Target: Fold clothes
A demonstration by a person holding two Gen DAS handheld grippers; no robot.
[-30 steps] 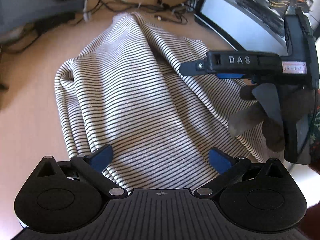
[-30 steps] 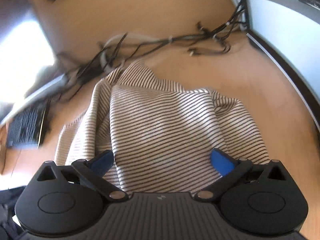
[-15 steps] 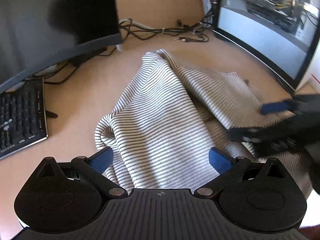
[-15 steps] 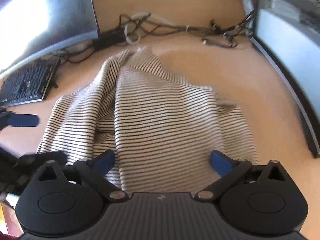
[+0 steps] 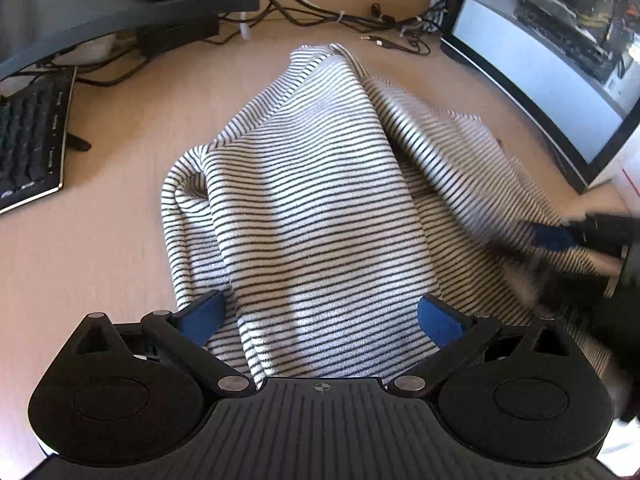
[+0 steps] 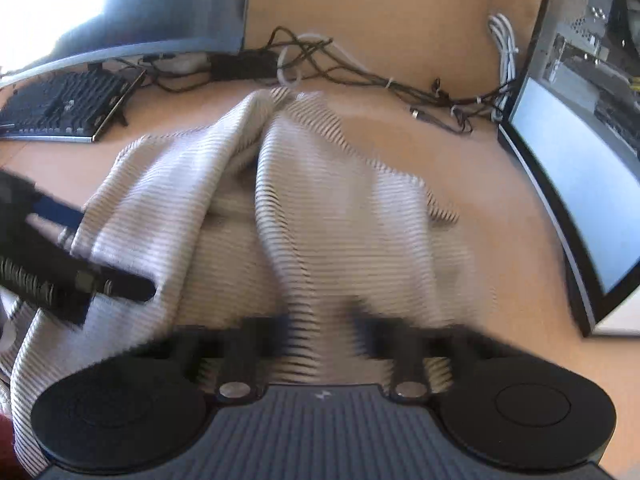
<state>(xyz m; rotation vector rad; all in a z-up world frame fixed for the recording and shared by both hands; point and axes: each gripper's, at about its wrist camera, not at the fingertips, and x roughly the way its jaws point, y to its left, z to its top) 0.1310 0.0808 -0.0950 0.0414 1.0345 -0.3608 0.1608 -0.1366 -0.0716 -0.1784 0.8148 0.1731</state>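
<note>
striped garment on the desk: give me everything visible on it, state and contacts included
The striped garment is a soft knit, white with thin dark horizontal stripes. It lies unfolded and rumpled on the wooden desk, bunched into long ridges, its far end tapering toward the cables between two monitors. The left gripper is open with cloth between its blue fingers. The right gripper is motion-blurred over a ridge of the fabric, so its grip cannot be judged.

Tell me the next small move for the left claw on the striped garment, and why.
Probably lower the left claw and close it on the striped garment: its jaws are wide open over the near edge, gripping nothing, and the cloth lies bunched and unfolded on the desk.
</note>
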